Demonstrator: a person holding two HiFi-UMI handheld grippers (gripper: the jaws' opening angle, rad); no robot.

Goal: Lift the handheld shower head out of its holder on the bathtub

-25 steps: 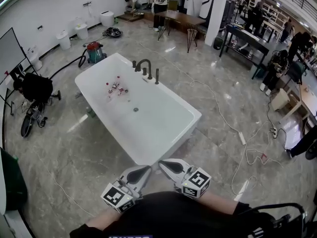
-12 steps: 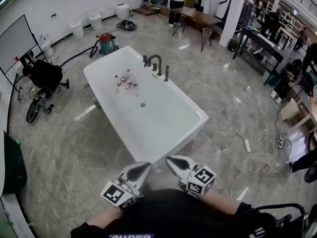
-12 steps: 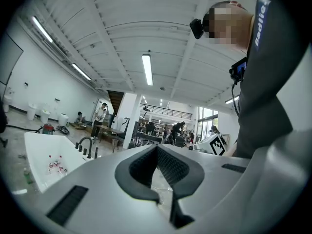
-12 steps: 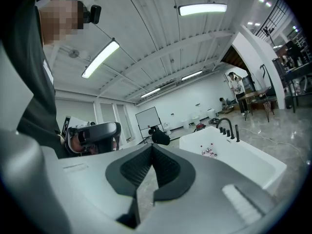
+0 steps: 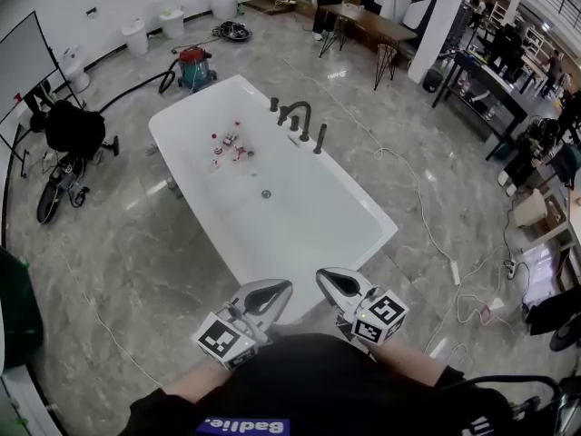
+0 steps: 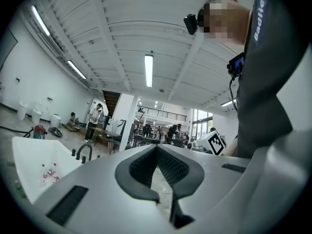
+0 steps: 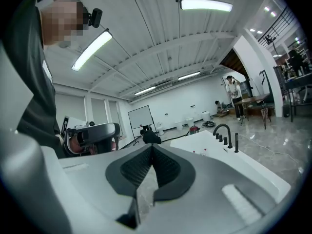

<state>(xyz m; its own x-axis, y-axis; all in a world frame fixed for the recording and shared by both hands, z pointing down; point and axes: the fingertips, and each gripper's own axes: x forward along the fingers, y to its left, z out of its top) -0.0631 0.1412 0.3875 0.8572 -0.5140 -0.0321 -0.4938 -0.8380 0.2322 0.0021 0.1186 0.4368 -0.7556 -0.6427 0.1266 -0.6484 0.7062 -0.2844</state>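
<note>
The white bathtub (image 5: 309, 234) stands on the marble floor ahead of me, running away to the upper left. On its far right rim sits a black arched faucet (image 5: 298, 112) with small knobs, and beside it the slim black handheld shower head (image 5: 320, 139) stands upright in its holder. The right gripper view shows that shower head (image 7: 236, 143) far off. My left gripper (image 5: 283, 286) and right gripper (image 5: 324, 275) are side by side over the tub's near end, both shut and holding nothing. Their pads meet at the tips (image 6: 156, 146) (image 7: 152, 146).
Small red and white objects (image 5: 227, 145) lie in the tub near its drain (image 5: 266, 193). A red vacuum (image 5: 193, 66) stands beyond the tub, a small bike with a black bag (image 5: 68, 134) to its left. A cable with a power strip (image 5: 454, 271) crosses the floor at right.
I have moved towards the tub, which now fills more of the view. Both grippers have come forward together to its near end and stay shut.
</note>
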